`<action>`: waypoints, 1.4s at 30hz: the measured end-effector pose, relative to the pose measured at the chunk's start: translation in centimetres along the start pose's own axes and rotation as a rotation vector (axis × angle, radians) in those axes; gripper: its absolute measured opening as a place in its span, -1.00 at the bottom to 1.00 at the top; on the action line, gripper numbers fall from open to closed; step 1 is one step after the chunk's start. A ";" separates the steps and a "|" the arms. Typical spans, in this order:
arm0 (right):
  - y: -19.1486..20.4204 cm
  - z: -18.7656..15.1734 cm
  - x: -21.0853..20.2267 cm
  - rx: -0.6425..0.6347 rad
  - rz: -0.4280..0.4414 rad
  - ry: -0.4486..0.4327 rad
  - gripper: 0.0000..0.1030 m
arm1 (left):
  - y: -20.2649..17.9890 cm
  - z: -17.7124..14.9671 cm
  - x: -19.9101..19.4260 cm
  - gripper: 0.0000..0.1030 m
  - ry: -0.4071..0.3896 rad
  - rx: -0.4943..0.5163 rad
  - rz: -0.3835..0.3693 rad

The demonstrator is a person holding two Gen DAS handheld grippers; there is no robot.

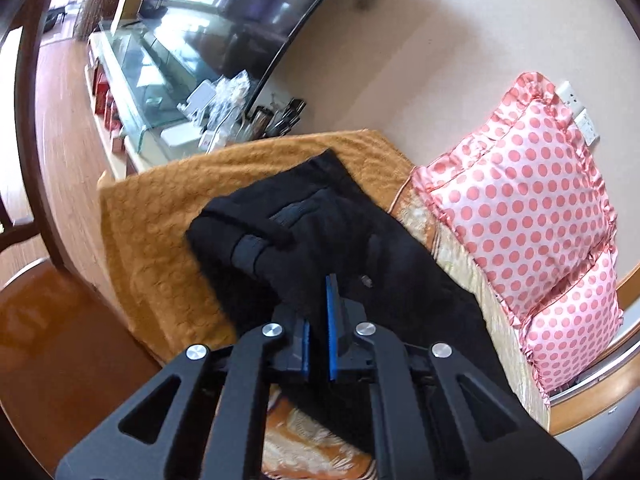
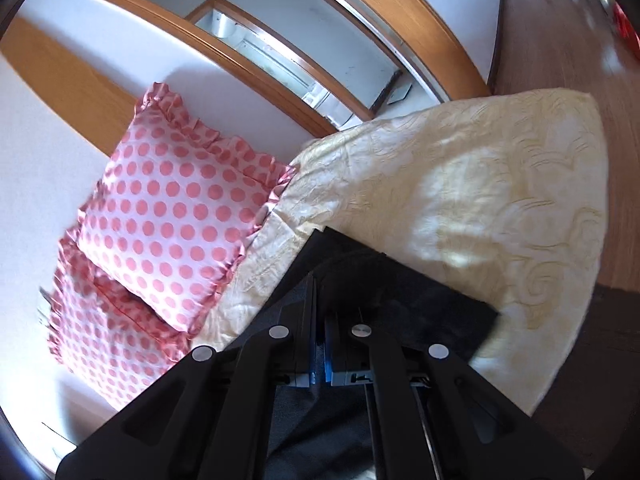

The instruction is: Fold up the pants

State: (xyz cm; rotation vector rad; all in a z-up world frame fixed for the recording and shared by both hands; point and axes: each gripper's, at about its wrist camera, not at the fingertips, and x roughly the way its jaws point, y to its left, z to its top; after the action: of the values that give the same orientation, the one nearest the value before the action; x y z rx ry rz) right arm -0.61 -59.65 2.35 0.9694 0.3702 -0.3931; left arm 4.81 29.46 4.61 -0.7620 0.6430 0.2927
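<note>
Claws first. Left claw (image 1: 320, 308) is nipped on black cloth of the pants (image 1: 320, 232); blue pads are close together with fabric bunched between them. Right claw (image 2: 320, 304) is likewise clenched on a dark edge of the pants (image 2: 400, 292), pads nearly meeting, cloth running up between them and spreading out beyond the tips.

Pants lie on the bed, partly lifted at both held points. In the left view a bunched part with a seam or pocket detail rests ahead of the claw on the orange towel (image 1: 160, 208); which end is waistband I cannot tell. In the right view a flat dark panel with a straight edge lies on the cream bedspread (image 2: 480, 184).

Judgement: a fold is under way, both claws carrying one edge. To do it well, keep both grips level and the cloth taut between them, lay the held edge squarely on the far edge, lower before letting go. The bunched heap in the left view wants smoothing, or the fold will trap a lump.

Around: two pink dotted pillows (image 2: 180, 208) just beside the pants, near enough to snag a swung edge. Glass stand (image 1: 152, 80) with clutter and a dark screen (image 1: 240, 4) stand beyond the bed, well apart.
</note>
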 end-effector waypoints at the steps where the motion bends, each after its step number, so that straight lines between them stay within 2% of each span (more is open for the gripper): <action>1: -0.2 -0.3 -0.1 -0.026 -0.024 0.004 -0.96 | 0.5 -0.2 0.2 -0.88 0.007 -0.002 0.004; 8: -2.1 -1.4 0.6 0.006 -0.063 0.057 -0.96 | 0.6 -0.7 0.4 -0.88 0.003 0.028 0.029; 11: -2.1 -1.9 -0.4 0.009 -0.054 0.036 -0.96 | 0.8 -0.8 0.4 -0.88 0.008 0.028 0.032; 17: -0.4 -1.1 -2.4 -0.069 -0.026 -0.026 -0.96 | 0.0 0.1 0.3 -0.88 -0.009 0.050 0.035; 20: -0.5 -1.6 -2.0 -0.094 -0.085 -0.010 -0.96 | -0.3 0.5 0.3 -0.88 -0.020 0.075 0.048; 24: -2.1 -2.4 -1.7 -0.038 -0.096 0.006 -0.96 | 0.8 0.4 1.1 -0.88 0.011 0.048 0.057; 29: -2.2 -2.8 -1.3 -0.086 -0.129 0.031 -0.95 | 0.7 -0.4 1.2 -0.84 -0.001 0.089 0.070; 30: -2.0 -2.7 -1.4 -0.102 -0.140 0.036 -0.93 | 0.6 -0.7 0.9 -0.74 -0.009 0.100 0.070; 32: -1.9 -2.7 -1.9 -0.115 -0.152 0.036 -0.84 | 0.6 -1.0 0.4 -0.30 -0.017 0.108 0.070; 33: -1.9 -2.6 -2.2 -0.122 -0.163 0.034 -0.83 | 0.6 -1.2 -0.1 0.10 -0.029 0.110 0.077; 34: -1.8 -2.6 -2.5 -0.127 -0.177 0.027 -0.75 | 0.7 -1.5 -0.8 0.24 -0.060 0.115 0.090; 35: -1.7 -2.6 -2.9 -0.137 -0.207 0.010 -0.60 | 0.7 -1.6 -1.4 0.26 -0.084 0.122 0.101; 37: -1.0 -2.5 -3.7 -0.173 -0.276 -0.029 -0.56 | -0.1 -2.2 -3.1 0.42 -0.159 0.183 0.144; 39: 0.2 -2.6 -4.4 -0.233 -0.375 -0.091 -0.46 | -1.4 -3.0 -4.5 0.56 -0.219 0.242 0.153; 40: 1.7 -2.6 -4.9 -0.292 -0.406 -0.142 -0.46 | -2.4 -3.5 -5.2 0.60 -0.241 0.283 0.136; 42: 4.3 -3.1 -5.4 -0.380 -0.385 -0.189 -0.45 | -4.5 -4.5 -5.8 0.70 -0.250 0.359 0.084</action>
State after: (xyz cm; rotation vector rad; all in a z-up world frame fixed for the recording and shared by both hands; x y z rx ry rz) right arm -3.61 -54.05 6.35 0.4815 0.4406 -0.7295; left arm 0.52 22.94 8.28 -0.3475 0.4725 0.3321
